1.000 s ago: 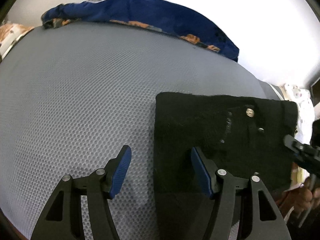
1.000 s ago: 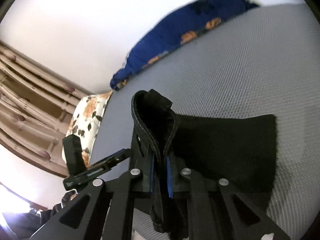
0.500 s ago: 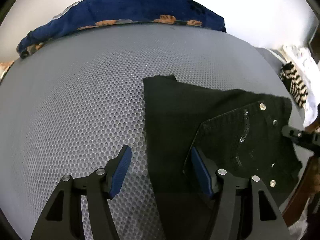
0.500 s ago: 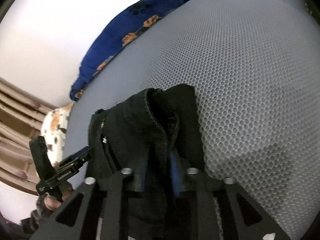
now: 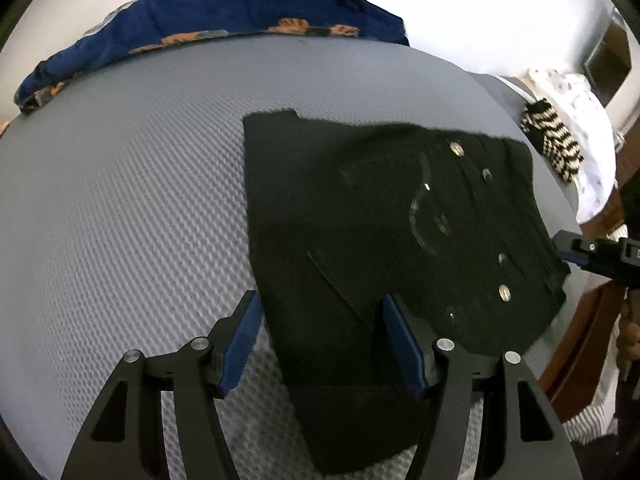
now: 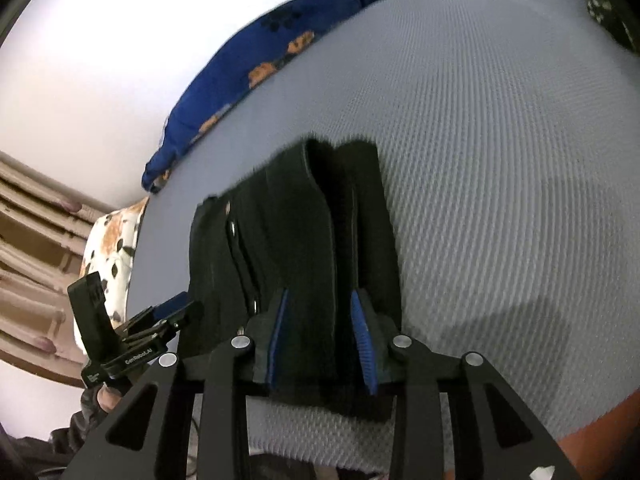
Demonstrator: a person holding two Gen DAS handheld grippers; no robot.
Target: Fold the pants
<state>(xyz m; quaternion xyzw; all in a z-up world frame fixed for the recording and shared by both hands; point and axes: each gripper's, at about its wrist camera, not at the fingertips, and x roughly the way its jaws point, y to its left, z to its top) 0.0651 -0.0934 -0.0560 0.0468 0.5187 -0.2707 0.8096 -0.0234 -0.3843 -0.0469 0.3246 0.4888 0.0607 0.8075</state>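
Right claw (image 6: 320, 336) parted — astride pants (image 6: 296, 216).

Both my wrist cameras bend the room hard: the grey mesh mattress (image 5: 120, 220) bulges like a dome and black vignette fills the corners. Light is soft and even, with the white wall (image 5: 460, 8) washed out near pure white. My left view is sharp; the metal studs on the black pants (image 5: 360, 208) glint, though the cloth itself swallows detail. My right view is smeared by motion, the blue paw-print blanket (image 6: 248, 68) streaked. A faint shadow lies on the mattress at right there.
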